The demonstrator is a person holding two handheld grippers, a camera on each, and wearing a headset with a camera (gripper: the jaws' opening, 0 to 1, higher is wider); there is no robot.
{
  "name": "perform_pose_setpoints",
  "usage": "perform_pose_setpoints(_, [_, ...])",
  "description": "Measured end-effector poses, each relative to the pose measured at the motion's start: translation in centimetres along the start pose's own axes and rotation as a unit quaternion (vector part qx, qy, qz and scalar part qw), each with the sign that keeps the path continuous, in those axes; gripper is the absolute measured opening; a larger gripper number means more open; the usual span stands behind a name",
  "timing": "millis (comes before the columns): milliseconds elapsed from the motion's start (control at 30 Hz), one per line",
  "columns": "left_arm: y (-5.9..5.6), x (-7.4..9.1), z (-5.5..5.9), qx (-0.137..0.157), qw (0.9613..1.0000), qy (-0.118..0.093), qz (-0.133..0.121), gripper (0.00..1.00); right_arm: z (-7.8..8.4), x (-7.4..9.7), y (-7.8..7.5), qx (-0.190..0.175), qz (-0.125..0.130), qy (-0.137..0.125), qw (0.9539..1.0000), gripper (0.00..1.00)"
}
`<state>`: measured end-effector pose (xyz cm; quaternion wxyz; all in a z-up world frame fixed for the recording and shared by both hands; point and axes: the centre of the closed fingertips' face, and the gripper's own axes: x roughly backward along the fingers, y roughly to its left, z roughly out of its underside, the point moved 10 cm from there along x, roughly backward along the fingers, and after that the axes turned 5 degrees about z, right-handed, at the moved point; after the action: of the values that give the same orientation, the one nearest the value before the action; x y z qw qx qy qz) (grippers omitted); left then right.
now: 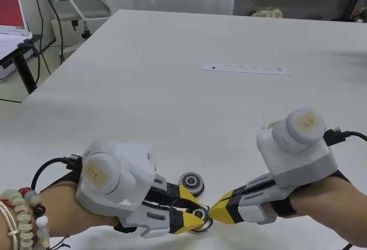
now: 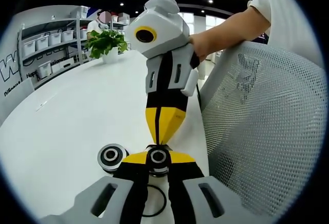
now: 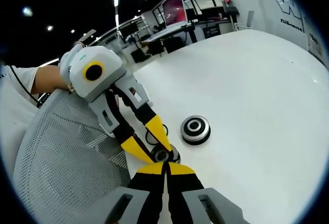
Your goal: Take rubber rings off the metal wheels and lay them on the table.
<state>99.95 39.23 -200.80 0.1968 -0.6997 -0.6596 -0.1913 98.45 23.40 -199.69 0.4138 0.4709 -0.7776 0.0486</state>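
- Held metal wheel [image 2: 158,159]: clamped between the two yellow jaw tips of the left gripper [image 1: 194,211], one tip on each side. The jaws are parted only by the wheel's width, and the wheel sits low, at the table [image 1: 172,89] surface.
- Right gripper [image 3: 165,168]: jaws pressed together with no gap. Its point meets the held wheel's rim head-on, opposite the left gripper. Whether any rubber is pinched between the tips cannot be determined.
- Second wheel [image 1: 191,183]: flat on the table just beside the left gripper's outer jaw, on the side away from the person. It has a dark band around its rim and is clear of the right gripper.
- Loose rubber ring [image 2: 154,202]: thin black loop lying flat on the table beneath the left gripper's jaws, behind the tips.
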Motion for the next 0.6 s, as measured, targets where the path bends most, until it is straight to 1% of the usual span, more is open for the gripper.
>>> perform_pose_setpoints(600, [-0.01,-0.02,0.01,0.004,1.0000,-0.002,-0.002,0.08,-0.25,-0.11,0.24,0.008,-0.007,-0.006,0.9999,0.00])
